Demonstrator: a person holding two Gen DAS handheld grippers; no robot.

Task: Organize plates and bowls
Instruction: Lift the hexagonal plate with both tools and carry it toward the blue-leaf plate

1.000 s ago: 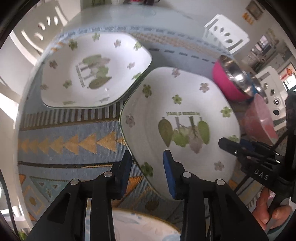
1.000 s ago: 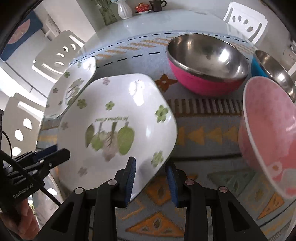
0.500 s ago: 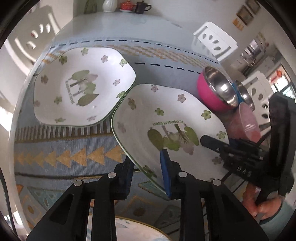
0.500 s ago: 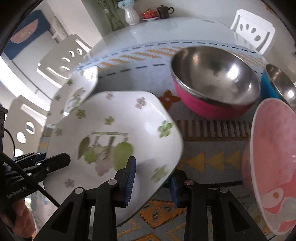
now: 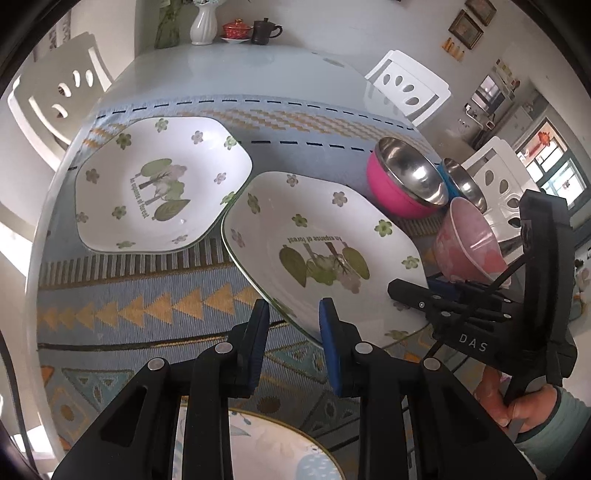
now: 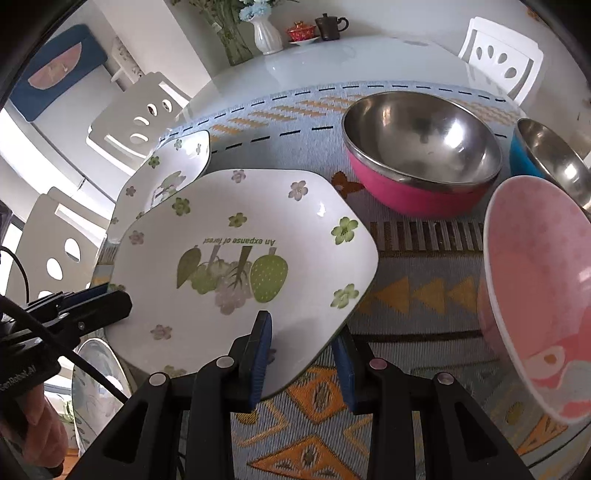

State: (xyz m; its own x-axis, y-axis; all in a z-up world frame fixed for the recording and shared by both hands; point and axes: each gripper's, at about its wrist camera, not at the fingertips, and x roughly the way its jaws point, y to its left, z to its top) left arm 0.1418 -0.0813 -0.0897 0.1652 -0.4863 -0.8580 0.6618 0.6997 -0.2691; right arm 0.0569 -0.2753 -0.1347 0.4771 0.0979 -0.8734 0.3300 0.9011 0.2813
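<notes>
Both pairs of blue-padded fingers are clamped on the near rim of one white hexagonal plate (image 5: 325, 251): the left gripper (image 5: 291, 325) has its pads either side of the plate's left corner, one above the rim and one beneath, and its jaws have just been closing on that rim; the right gripper (image 6: 303, 350) pinches the right corner the same way. Held between the two, the plate is tilted and lifted off the patterned mat (image 5: 147, 295), its far-left edge overlapping a second, matching plate (image 5: 159, 184) that lies flat on the mat. Beyond the held plate, to the right, stand a pink steel bowl (image 6: 417, 155) and a blue one (image 6: 546, 155) just beside it, with a pink ceramic bowl (image 6: 539, 288) nearer. A round plate (image 5: 266, 450) lies below the left gripper. A vase (image 6: 266, 33) and cups stand at the table's far end.
</notes>
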